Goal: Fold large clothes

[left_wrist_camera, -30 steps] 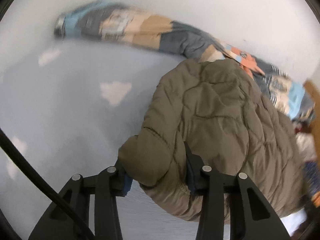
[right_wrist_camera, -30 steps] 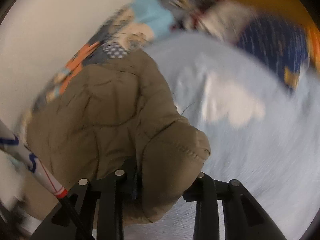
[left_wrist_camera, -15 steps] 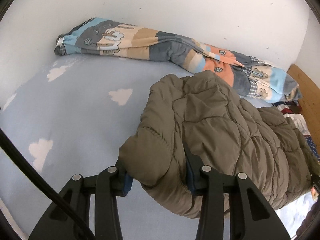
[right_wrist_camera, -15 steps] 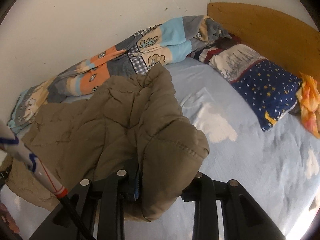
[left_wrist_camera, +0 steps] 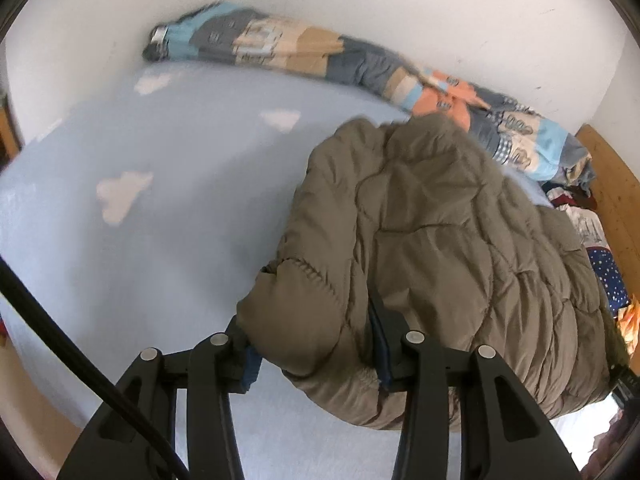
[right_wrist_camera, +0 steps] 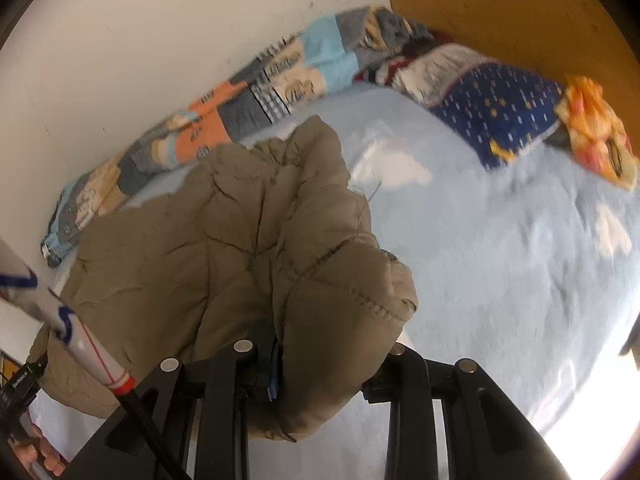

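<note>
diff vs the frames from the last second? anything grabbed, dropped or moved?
Both views swing sideways across the bed, so both hands are carrying the jacket along. The left gripper has just opened its jaws a little, yet the padded edge is still between them, pads touching it. Nothing dropped. The right gripper keeps its clamp on the other corner. The quilt and pillow lie as before.

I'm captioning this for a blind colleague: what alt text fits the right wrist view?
The right hand-held gripper is clamped on a corner of a puffy olive-brown quilted jacket over a pale blue cloud-print bedsheet, with a rolled patchwork quilt along the wall.
</note>
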`<move>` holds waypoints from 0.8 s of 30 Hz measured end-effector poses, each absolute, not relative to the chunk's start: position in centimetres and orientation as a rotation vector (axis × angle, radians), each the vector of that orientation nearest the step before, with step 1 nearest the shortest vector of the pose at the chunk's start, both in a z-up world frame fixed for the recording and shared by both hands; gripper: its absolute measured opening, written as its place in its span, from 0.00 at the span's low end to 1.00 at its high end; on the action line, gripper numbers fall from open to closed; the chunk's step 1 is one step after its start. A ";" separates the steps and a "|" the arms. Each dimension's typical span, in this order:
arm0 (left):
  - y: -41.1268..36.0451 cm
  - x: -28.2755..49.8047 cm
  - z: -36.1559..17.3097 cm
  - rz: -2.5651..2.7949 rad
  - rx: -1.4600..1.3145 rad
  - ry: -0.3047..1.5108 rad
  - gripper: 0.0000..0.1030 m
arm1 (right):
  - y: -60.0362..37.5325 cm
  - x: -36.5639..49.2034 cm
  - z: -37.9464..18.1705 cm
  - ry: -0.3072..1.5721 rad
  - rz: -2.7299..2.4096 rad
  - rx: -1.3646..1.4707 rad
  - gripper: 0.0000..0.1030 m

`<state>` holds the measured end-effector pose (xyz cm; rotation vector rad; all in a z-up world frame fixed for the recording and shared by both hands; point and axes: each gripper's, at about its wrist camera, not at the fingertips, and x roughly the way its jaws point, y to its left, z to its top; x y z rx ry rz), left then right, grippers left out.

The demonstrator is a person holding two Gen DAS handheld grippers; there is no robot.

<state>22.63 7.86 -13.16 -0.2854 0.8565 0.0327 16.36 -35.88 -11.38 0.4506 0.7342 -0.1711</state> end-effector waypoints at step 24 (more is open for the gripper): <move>16.2 19.5 -12.5 0.116 -0.605 0.821 0.79 | -40.1 8.3 -11.6 0.578 -0.186 0.604 0.62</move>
